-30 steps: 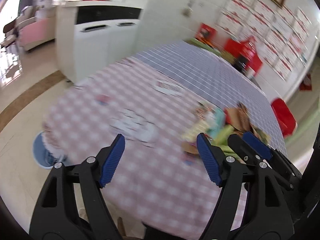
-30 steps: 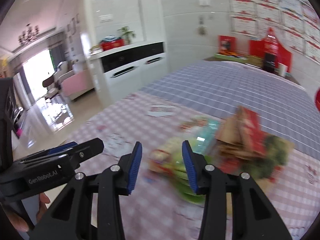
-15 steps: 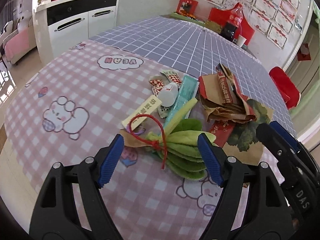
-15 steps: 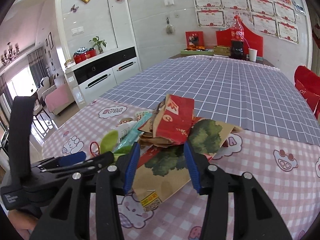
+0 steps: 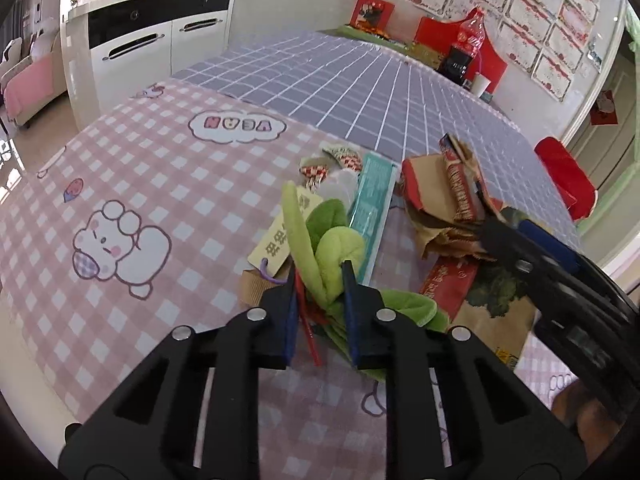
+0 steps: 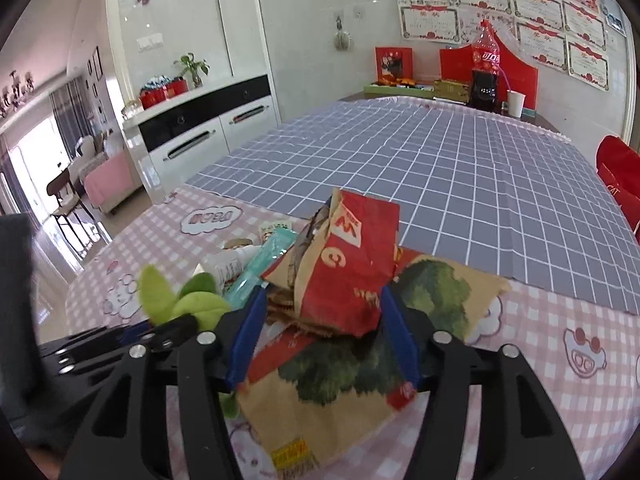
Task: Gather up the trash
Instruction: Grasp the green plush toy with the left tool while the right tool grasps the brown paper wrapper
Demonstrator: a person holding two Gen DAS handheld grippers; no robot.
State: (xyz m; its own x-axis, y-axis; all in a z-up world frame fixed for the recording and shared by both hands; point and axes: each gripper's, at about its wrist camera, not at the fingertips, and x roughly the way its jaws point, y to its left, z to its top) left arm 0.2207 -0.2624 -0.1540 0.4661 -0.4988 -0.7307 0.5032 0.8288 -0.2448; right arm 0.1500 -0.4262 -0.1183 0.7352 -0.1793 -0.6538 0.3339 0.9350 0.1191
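- On the pink checked tablecloth (image 5: pixel 168 184), near the seam with the grey grid cloth (image 5: pixel 360 80), the trash lay in one loose heap: green fabric leaves (image 5: pixel 340 244) tied with a red cord (image 5: pixel 310 332), a teal wrapper (image 5: pixel 372 208), a yellow card tag (image 5: pixel 280 236), a crumpled red-and-brown paper bag (image 6: pixel 348 268), and under it a flat brown bag printed with a tree (image 6: pixel 352 364).
- The left gripper (image 5: pixel 320 312) had just been closing and stood nearly shut, its blue pads pinching the base of the green leaves and the red cord, tips low on the cloth.
- The right gripper (image 6: pixel 322 336) had just been opening; its jaws stood fairly wide on either side of the crumpled bag, pads close to its flanks, though I could not tell that they pressed on it.
- The leaves looked soft, light and floppy; held at the bundled base they would likely droop but stay together, whereas a single leaf tip might slip out.
- The crumpled bag seemed light, springy and crushable, so a squeeze across its thick folded middle would probably hold better than a thin edge.
- The flat tree bag lay tight to the cloth and would probably need a lifted corner to grasp; the teal wrapper looked slick and thin.
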